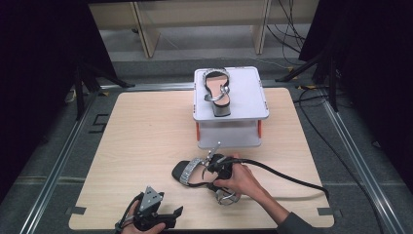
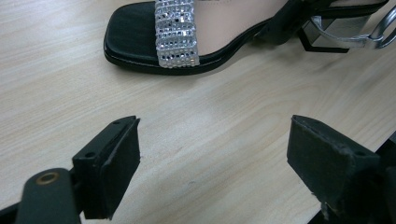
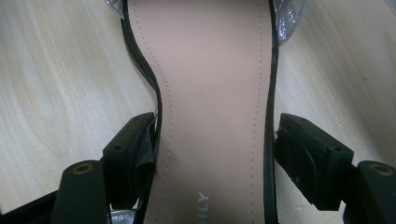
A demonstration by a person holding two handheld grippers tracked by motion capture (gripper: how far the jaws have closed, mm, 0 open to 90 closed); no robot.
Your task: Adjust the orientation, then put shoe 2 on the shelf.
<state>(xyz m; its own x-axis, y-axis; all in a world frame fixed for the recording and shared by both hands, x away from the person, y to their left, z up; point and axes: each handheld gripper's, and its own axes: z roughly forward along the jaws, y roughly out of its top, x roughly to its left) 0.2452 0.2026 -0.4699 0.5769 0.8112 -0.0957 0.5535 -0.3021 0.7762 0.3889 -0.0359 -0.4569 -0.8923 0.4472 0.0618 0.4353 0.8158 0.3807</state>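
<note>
At the near left edge of the pale wooden desk [image 1: 146, 126], the left tool [image 1: 171, 212] rests in a hand with its two black jaws spread wide and nothing between them, as if waiting its turn; the left gripper view looks across bare wood toward the shoe's toe. Just right of centre lies a black block-heeled sandal with a rhinestone toe strap and a pinkish insole [image 1: 195, 173], flat on its sole, toe pointing left. The right tool [image 1: 214, 163] comes down over its narrow waist, a jaw on either side; in the right gripper view the left jaw touches the sole's edge while the right one stands just clear, so the shoe is straddled but not yet clamped. The waist is probably chosen as the slimmest part to grip. Farther back, a matching sandal [image 1: 216, 90] sits on top of a white two-tier plastic shelf [image 1: 253, 109], likely where this one belongs
</note>
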